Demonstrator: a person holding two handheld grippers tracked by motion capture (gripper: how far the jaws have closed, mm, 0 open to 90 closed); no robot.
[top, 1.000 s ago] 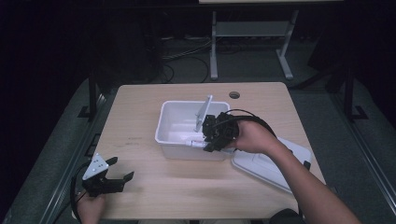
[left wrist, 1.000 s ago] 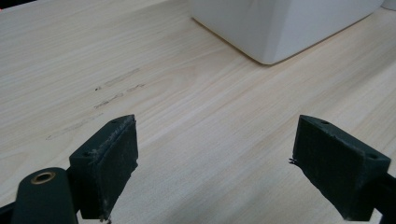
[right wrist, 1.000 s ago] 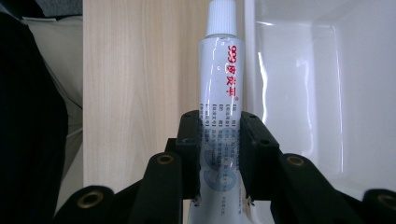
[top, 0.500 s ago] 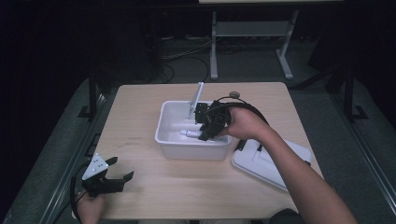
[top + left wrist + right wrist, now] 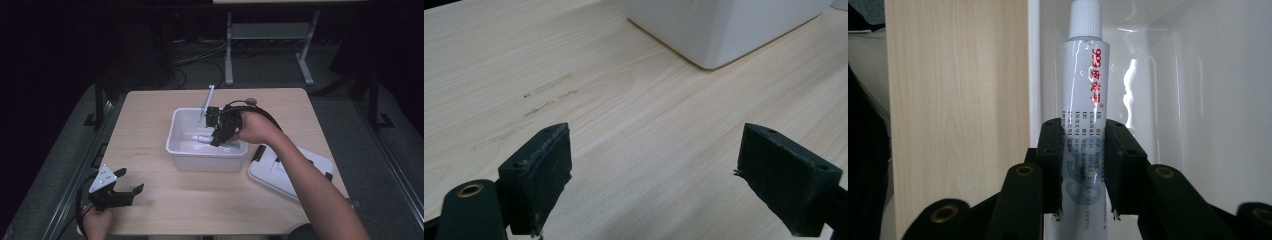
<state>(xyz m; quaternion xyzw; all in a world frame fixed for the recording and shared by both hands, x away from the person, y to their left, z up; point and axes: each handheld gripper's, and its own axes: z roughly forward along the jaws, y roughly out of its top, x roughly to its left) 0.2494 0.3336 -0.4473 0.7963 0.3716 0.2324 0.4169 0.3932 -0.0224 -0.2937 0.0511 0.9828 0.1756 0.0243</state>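
Note:
A white tube [image 5: 1083, 90] with red print and a ribbed white cap is pinched at its lower half by my right gripper [image 5: 1083, 132]. In the high view the right gripper [image 5: 209, 117] hangs over the white bin [image 5: 185, 150], and the tube [image 5: 208, 100] slants up past the bin's far rim. Another white tube-like object [image 5: 202, 137] lies on the bin's floor. My left gripper [image 5: 131, 182] rests at the table's near left corner, its jaws wide apart with nothing between them. In the left gripper view the left gripper [image 5: 654, 170] faces bare wood and a corner of the bin [image 5: 724, 30].
The bin's white lid [image 5: 295, 170] with black latches lies flat to the right of the bin, under the person's right forearm. A small round disc [image 5: 251, 101] sits by the table's far edge. Light wood table [image 5: 200, 200] spreads in front of the bin.
My right gripper has carried the tube from the bin's near right rim toward its far side and a little left. The left gripper has stayed put.

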